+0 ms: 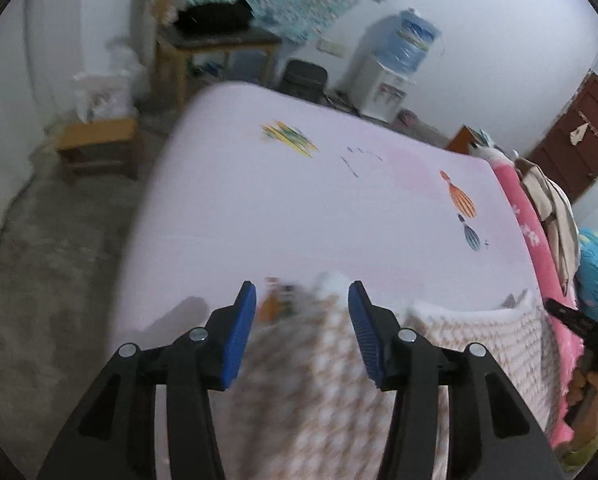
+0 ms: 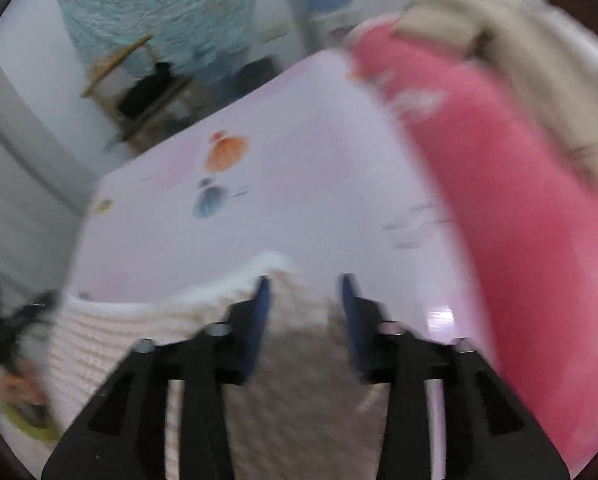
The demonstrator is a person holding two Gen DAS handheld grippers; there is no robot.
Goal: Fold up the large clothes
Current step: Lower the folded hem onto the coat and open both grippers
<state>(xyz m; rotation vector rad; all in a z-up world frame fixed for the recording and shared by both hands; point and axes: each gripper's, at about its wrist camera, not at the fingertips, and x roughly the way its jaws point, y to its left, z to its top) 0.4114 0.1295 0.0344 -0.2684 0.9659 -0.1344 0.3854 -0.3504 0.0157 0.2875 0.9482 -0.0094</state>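
Hovering both tongs over the near edge of the bed, we are working at a large knitted garment in beige and white checks point(image 1: 319, 380), which is lying flat on the pale lilac bed sheet printed with small orange and blue figures point(image 1: 299, 208). We are holding the left tongs point(image 1: 302, 300) tilted steeply downward with the blue pads standing apart, and the garment's corner is showing in the gap between them; the pads are not pressing on the cloth, so nothing is being gripped there. We are keeping the right tongs point(image 2: 305, 292) in the same posture, jaws apart, with the other near corner of the garment point(image 2: 291, 360) lying between and below them, again loose. We are judging that the two tools are sitting one at each corner because a wide piece folds straight only when both ends of one edge travel together. The fold line running between the two corners point(image 1: 471, 312) is looking fairly even, which suggests that one fold is already laid. A rolled pink blanket with white flowers point(image 2: 519, 208) is lying along the right side of the bed, just beside the garment, with a beige cloth point(image 2: 519, 40) heaped on top, so we are keeping our work on the free lilac area. Both views are blurred, so finer detail of the knit is escaping us.
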